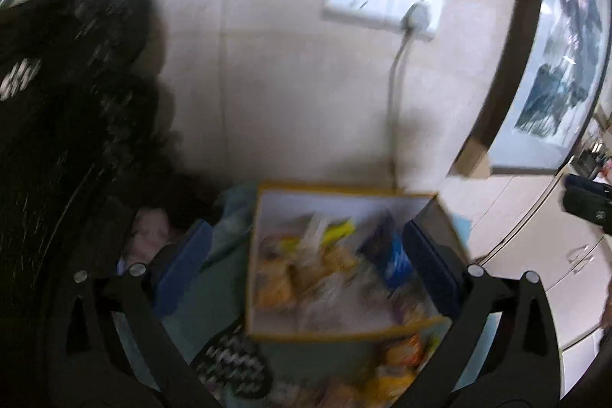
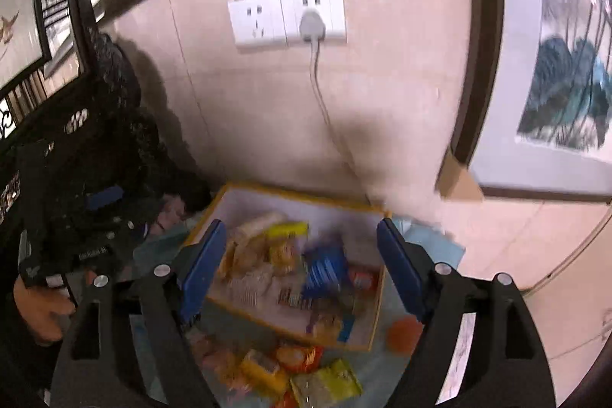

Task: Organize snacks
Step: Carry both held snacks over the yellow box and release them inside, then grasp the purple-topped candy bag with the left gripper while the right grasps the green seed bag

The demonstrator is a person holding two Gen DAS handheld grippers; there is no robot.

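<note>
Both grippers (image 1: pixel 306 255) (image 2: pixel 302 266) hang spread and empty above the box (image 2: pixel 376 312); drop squarely onto one loose packet (image 2: pixel 327 383), pinching its middle

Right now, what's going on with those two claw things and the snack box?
Left gripper and right gripper open, empty. Yellow-rimmed cardboard box part filled with snacks. Loose snack packets in front of it. Nothing blocking.

A yellow-edged box (image 2: pixel 376 297) with a white inside stands open on the surface, below the wall socket, holding a jumble of snack packets (image 2: pixel 283 255), one blue. More packets (image 2: pixel 294 366), yellow and orange, lie loose just beside its near edge.
</note>
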